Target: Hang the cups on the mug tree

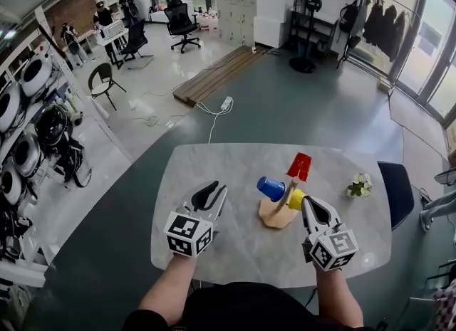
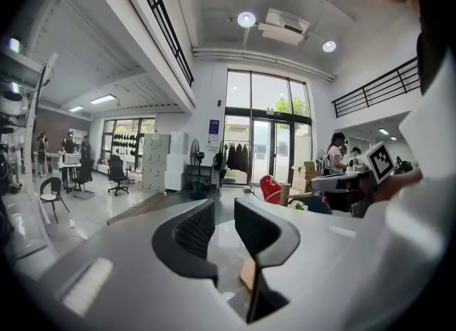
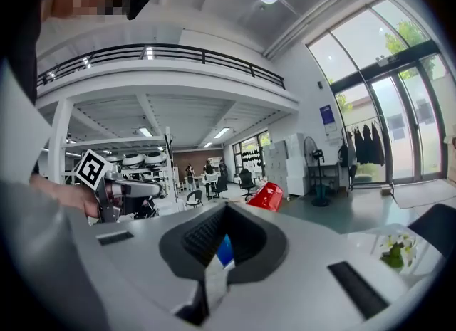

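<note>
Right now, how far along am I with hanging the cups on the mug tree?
Done: the red cup, blue cup and yellow cup all hang on the mug tree. In hand: nothing. The left gripper has its jaws apart and empty; the right gripper has its jaws closed on nothing, beside the yellow cup. Left: no loose cup shows on the table, so it looks finished.

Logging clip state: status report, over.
Left gripper open, right gripper shut, both empty. Red cup, blue cup, yellow cup on mug tree. Nothing obstructing.
</note>
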The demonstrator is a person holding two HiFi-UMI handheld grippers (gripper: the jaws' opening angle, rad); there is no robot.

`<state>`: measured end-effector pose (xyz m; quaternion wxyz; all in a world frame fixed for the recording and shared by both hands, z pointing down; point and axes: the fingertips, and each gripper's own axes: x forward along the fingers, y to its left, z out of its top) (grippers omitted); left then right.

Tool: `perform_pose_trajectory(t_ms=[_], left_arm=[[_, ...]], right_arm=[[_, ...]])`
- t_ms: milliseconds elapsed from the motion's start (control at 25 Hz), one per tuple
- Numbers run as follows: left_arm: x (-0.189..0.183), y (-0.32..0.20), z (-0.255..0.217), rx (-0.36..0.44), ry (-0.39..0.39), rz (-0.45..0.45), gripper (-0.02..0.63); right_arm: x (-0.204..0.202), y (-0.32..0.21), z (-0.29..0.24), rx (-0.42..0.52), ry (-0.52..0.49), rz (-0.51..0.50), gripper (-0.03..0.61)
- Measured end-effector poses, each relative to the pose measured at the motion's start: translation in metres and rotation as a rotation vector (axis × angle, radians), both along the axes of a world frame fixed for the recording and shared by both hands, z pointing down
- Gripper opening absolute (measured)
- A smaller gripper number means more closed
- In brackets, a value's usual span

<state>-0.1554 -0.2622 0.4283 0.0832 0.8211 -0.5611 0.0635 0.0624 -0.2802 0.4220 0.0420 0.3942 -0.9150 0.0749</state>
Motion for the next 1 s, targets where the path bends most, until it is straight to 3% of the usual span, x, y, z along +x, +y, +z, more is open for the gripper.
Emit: perform_pose_trajectory(t_ms=[480, 600, 800, 1000], left_arm=[[-0.012, -0.005, 0.003, -0.008, -0.030, -0.014, 0.057], [-0.018, -0.018, -0.006, -0.004, -0.073, -0.010, 0.050], [-0.028, -0.030, -0.029, 0.023, -0.053, -0.051, 0.038], [-0.022, -0.038, -0.039, 0.041, -0.083, -0.026, 0.028]], right_arm=[[-0.007, 0.003, 0.000, -0.004, 0.006, 0.001, 0.009], [-0.009, -0.008, -0.015, 0.033, 0.011, -0.005, 0.009], [-0.010, -0.015, -0.034, 0.066, -0.011, 0.004, 0.009], [-0.023, -0.022, -0.046, 0.111, 0.049, -0.052, 0.009]])
